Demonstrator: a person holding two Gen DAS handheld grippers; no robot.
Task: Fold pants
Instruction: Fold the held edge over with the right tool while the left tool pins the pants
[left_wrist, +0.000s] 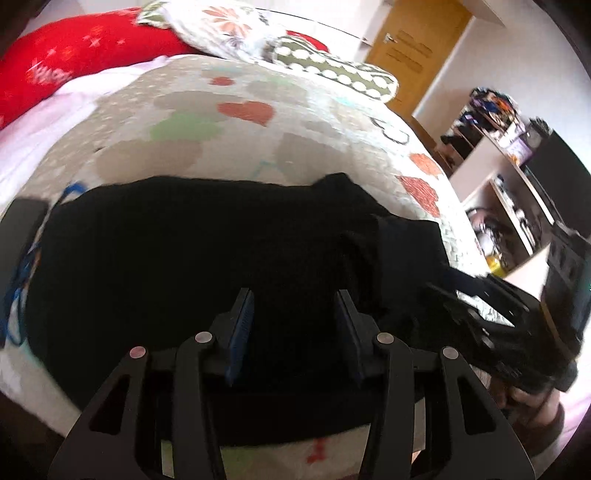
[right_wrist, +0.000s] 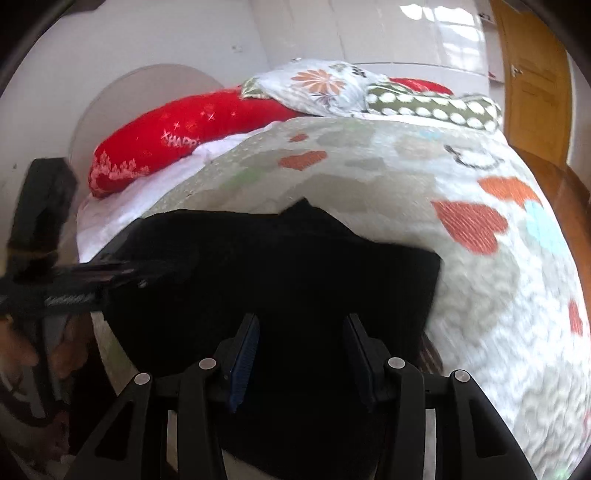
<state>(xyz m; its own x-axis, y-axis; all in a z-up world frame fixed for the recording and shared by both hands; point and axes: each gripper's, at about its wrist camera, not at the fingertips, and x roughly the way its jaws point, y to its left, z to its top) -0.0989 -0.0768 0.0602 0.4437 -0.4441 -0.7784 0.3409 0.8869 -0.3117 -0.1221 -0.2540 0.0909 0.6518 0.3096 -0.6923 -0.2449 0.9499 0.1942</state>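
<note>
Across the whole middle of both views spreads the bed (left_wrist: 258, 122), its pale quilt printed with red and grey hearts, running off toward twelve o'clock. At the far end lie a red pillow (right_wrist: 177, 125) at about eleven o'clock, a flowered pillow (right_wrist: 317, 86) at twelve, and a green one with white dots (right_wrist: 436, 101) at one. A wooden door (left_wrist: 413, 48) stands beyond the bed at one o'clock in my left view, with cluttered shelves (left_wrist: 495, 155) at three.

On the quilt, near the edge closest to me, lie the black pants (left_wrist: 192, 251), bunched into a broad dark heap that fills the lower centre of each view; a fold of them sticks out toward two o'clock.

My left gripper (left_wrist: 295, 325) points steeply down over the heap. Its jaws stand partly apart, blue pads facing each other, and the dark cloth lies beneath and beyond them; I cannot tell whether the pads touch it.

My right gripper (right_wrist: 301, 350) tilts down likewise over the right half of the pants, jaws partly apart with nothing visibly pinched between them. In my left view it reaches in from four o'clock toward the fold's edge, my hand (left_wrist: 524, 398) behind it. Both pictures are blurred.
</note>
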